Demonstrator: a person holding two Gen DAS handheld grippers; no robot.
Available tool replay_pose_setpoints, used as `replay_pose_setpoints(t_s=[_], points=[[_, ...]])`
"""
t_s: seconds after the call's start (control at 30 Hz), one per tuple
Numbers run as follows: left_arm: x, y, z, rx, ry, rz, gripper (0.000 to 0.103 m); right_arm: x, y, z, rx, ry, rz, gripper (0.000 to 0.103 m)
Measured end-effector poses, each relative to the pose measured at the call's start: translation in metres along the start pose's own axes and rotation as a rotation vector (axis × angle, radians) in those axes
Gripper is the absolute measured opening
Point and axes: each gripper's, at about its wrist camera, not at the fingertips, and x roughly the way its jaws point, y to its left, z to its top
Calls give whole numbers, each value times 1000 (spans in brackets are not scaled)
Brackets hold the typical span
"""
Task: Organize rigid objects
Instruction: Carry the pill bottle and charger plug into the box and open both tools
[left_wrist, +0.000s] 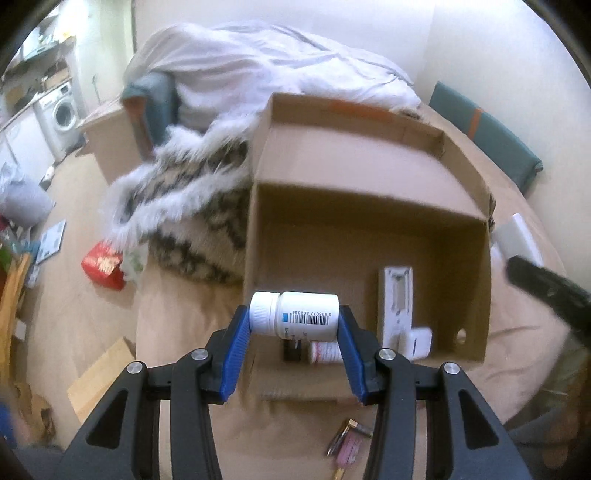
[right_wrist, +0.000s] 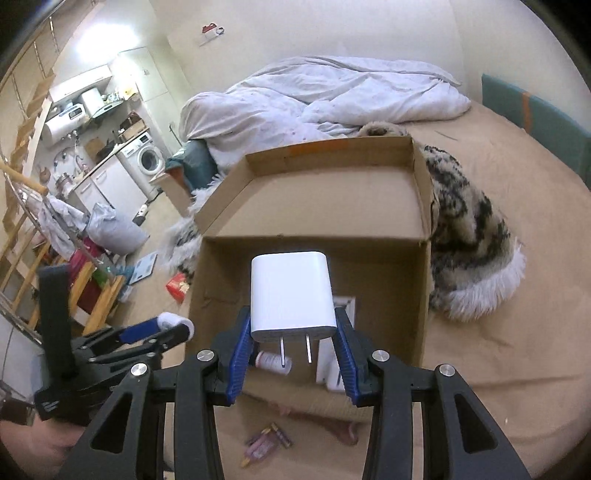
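Left gripper (left_wrist: 294, 319) clamped on a white pill bottle (left_wrist: 295, 314), held sideways between the blue fingers (left_wrist: 240, 338), cap to the left, barcode label facing the camera, just above the near wall of an open cardboard box (left_wrist: 369, 206) on the bed (left_wrist: 517, 332). Right gripper (right_wrist: 293, 332) closed on a white USB wall charger (right_wrist: 291, 295), two metal prongs pointing back toward the camera, likewise hanging over the box's near edge. Inside the box, on its floor: a small pill bottle with a red label (left_wrist: 327, 352) lying flat, a flat white rectangular device (left_wrist: 397, 302), a small white block (left_wrist: 419, 341) beside it, and a dark small item too blurred to name. Outside the box, on the tan bedsheet near the camera: loose batteries (right_wrist: 275, 437) and a pink item. Leopard-print fur blanket (right_wrist: 469, 236) against the box's side, rumpled white duvet (right_wrist: 332, 92) behind.
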Motion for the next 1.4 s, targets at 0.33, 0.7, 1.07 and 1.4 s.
replay_pose_setpoints(t_s=[0.33, 0.7, 1.07, 1.4], points=[[45, -22, 10, 105, 0, 24, 43, 62, -20, 1, 39, 94, -54, 44], [83, -17, 0, 70, 152, 18, 43, 98, -32, -21, 82, 256, -84, 44], [95, -18, -9, 98, 187, 47, 43, 117, -32, -34, 57, 346, -160, 44], [98, -17, -10, 93, 187, 59, 43, 113, -24, -28, 32, 299, -139, 44]])
